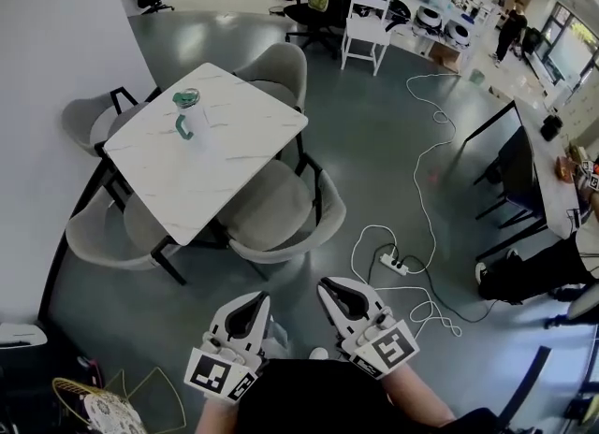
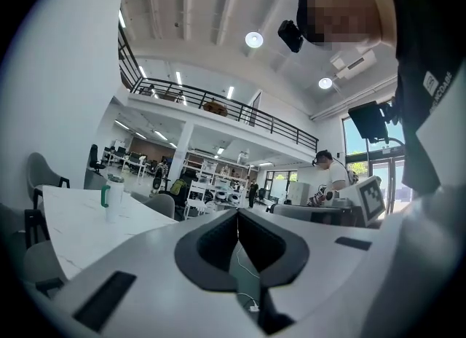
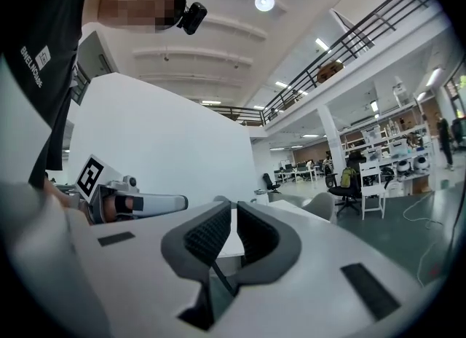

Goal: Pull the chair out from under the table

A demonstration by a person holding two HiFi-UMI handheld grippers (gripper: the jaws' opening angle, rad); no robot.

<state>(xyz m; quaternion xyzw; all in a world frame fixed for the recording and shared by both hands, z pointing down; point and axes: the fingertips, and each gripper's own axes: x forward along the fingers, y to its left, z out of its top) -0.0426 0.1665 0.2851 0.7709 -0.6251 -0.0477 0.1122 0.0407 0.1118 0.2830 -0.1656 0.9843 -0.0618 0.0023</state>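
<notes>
Both pairs of jaws are pressed together, empty; the left gripper [image 1: 249,301] and right gripper [image 1: 329,284] hang side by side, near the chair [image 1: 281,212] but apart from it; the chair sits tucked against the table [image 1: 234,133], its seat pointing in under the top and its curved back, set along the table's edge, facing the grippers.

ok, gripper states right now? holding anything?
Left gripper: closed, holding nothing.
Right gripper: closed, holding nothing.

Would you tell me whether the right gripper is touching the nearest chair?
Apart. The head view shows bare floor between the right gripper and the chair; its shut jaws hold nothing.
</notes>
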